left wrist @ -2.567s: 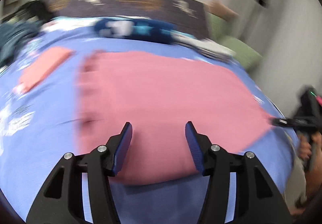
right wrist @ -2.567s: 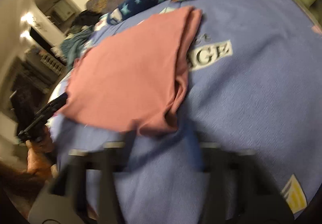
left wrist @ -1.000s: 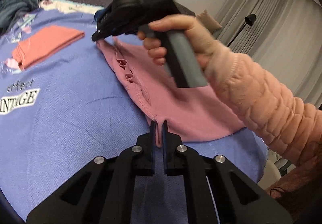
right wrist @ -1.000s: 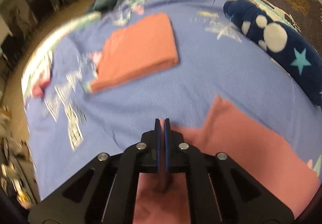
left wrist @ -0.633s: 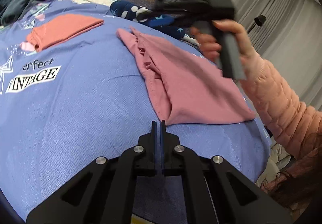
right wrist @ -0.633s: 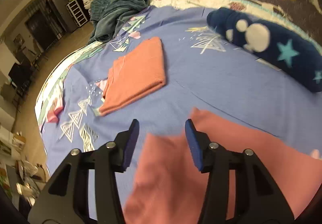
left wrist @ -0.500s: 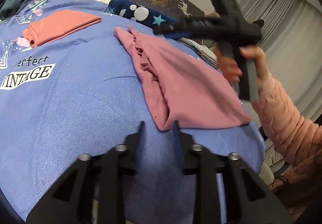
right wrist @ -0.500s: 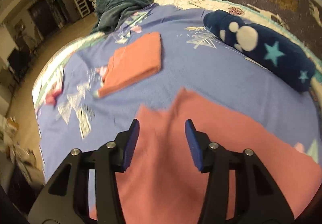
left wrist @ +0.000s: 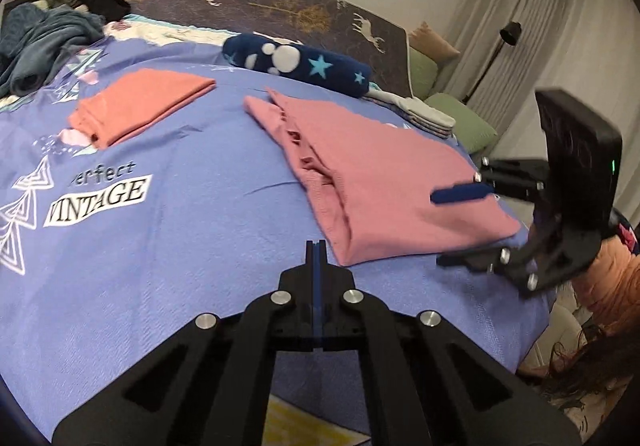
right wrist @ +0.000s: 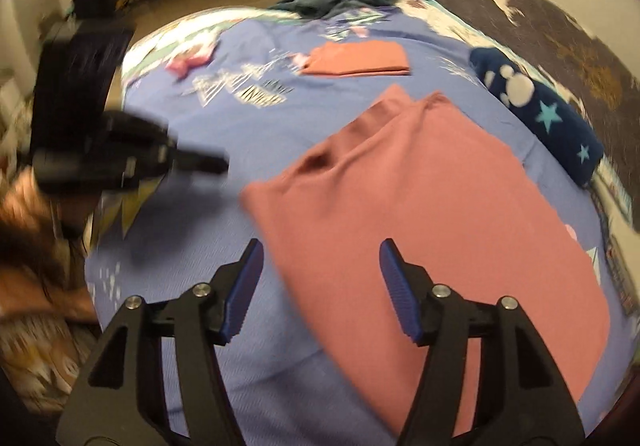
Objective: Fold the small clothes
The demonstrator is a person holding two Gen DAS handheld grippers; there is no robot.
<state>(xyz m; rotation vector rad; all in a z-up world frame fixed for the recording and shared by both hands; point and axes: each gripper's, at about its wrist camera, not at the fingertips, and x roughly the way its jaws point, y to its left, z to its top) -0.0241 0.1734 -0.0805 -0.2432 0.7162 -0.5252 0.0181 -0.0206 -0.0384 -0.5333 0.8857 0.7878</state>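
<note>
A pink garment (left wrist: 384, 173) lies folded in half on the blue bedspread (left wrist: 180, 230); it also shows in the right wrist view (right wrist: 432, 213). My left gripper (left wrist: 316, 246) is shut and empty, just short of the garment's near corner. It shows blurred at the left of the right wrist view (right wrist: 200, 161). My right gripper (right wrist: 320, 270) is open and empty above the garment's near edge. It shows in the left wrist view (left wrist: 448, 226) over the garment's right corner.
A folded orange garment (left wrist: 140, 105) lies at the far left of the bed, also in the right wrist view (right wrist: 356, 59). A dark blue star-print roll (left wrist: 296, 65) lies by the headboard. A heap of teal and black clothes (left wrist: 44, 33) sits at the far left corner. A green cushion (left wrist: 464, 121) lies beside the bed.
Both grippers let go of the pink garment after folding it over. The right gripper opened and drew back to the garment's right corner. The left gripper opened briefly, then shut empty.
</note>
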